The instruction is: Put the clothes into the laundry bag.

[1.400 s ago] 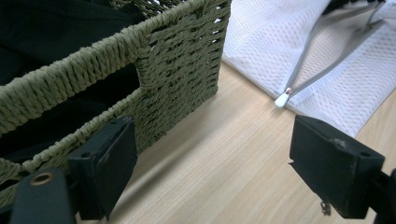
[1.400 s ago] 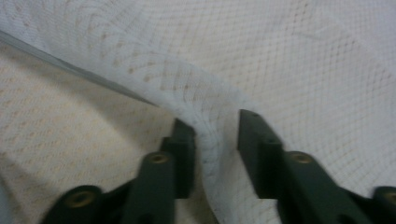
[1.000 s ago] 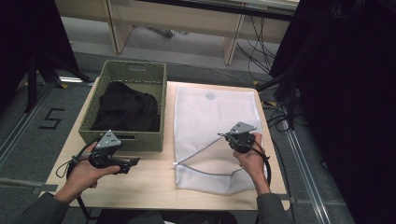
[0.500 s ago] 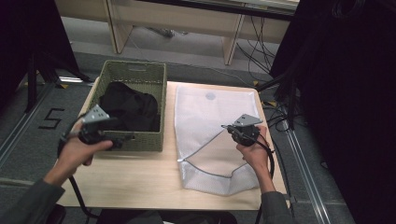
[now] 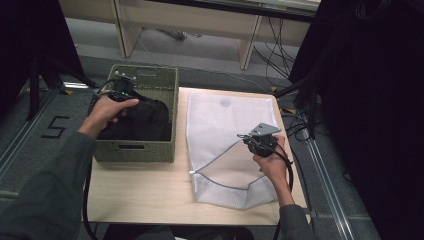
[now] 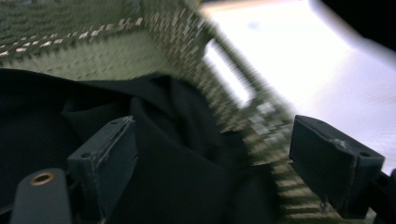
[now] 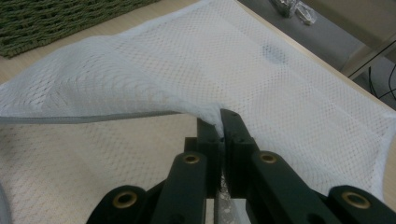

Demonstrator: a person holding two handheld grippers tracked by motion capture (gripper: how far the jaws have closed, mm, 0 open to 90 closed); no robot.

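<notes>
white mesh makes up the laundry bag [image 5: 227,135] that lies flat on the right half of the wooden table [image 5: 145,187], its grey-trimmed mouth toward the person. the right gripper [image 5: 246,137] has its jaws pressed together on the upper layer of that mouth at the bag's right side, lifting the edge so the opening gapes. the right gripper view gives what the high view cannot: the 2 black jaws meet with a fold of the laundry bag [image 7: 280,88] nipped between them, the grey hem running off to the left and the lower layer flat on the wood beneath.

the left gripper [image 5: 120,92] sits over the green woven basket [image 5: 135,150] on the left half of the table, above the black garment [image 5: 145,122] heaped inside. the high view hides its jaws behind the hand; the left gripper view, though blurred, shows them spread wide with the black garment [image 6: 177,154] under them, no pad pressing on it, and the basket [image 6: 261,116] wall crossing between cloth and bag.

basket and bag lie just beside each other with a narrow strip of bare wood between. bare tabletop runs along the near edge in front of both. the bag's right side comes close to the table's right edge.
</notes>
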